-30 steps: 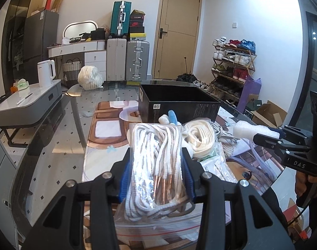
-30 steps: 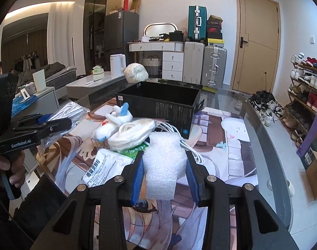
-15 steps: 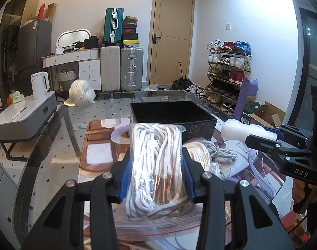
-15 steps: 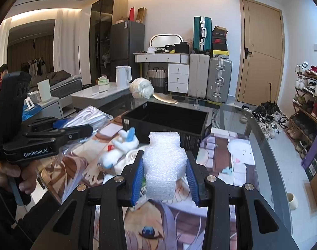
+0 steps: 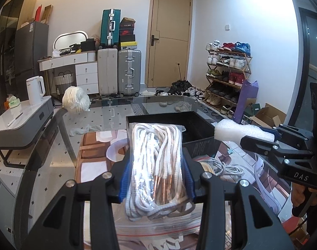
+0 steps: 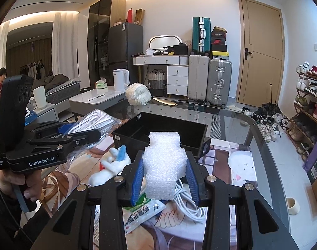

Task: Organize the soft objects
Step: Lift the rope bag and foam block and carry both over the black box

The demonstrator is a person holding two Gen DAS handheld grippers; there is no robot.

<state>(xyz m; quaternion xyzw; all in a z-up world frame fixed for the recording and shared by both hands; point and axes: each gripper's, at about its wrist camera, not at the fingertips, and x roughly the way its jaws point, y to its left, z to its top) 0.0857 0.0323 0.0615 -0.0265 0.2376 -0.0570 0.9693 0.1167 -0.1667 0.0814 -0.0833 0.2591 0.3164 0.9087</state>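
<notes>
My left gripper (image 5: 157, 179) is shut on a clear zip bag of white cord (image 5: 156, 162), lifted above the table just short of the black box (image 5: 198, 125). The right gripper (image 6: 164, 179) is shut on a white foam block (image 6: 164, 164), also held in the air in front of that black box (image 6: 191, 137). Each gripper shows in the other's view: the right one with the foam (image 5: 242, 132) at the right edge, the left one with the bag (image 6: 91, 120) at the left. A white plush toy with a blue part (image 6: 112, 164) lies on the printed mat.
A white cable coil (image 6: 189, 202), a green-printed packet (image 6: 141, 212) and more cord (image 5: 223, 166) lie on the glass table (image 6: 231, 116) below the grippers. A white yarn bundle (image 5: 76, 101) sits at the far left of the table. A person (image 6: 0, 81) sits far left.
Both grippers have risen and moved forward toward the black box, each keeping its load. The items on the table now lie lower in both views.
</notes>
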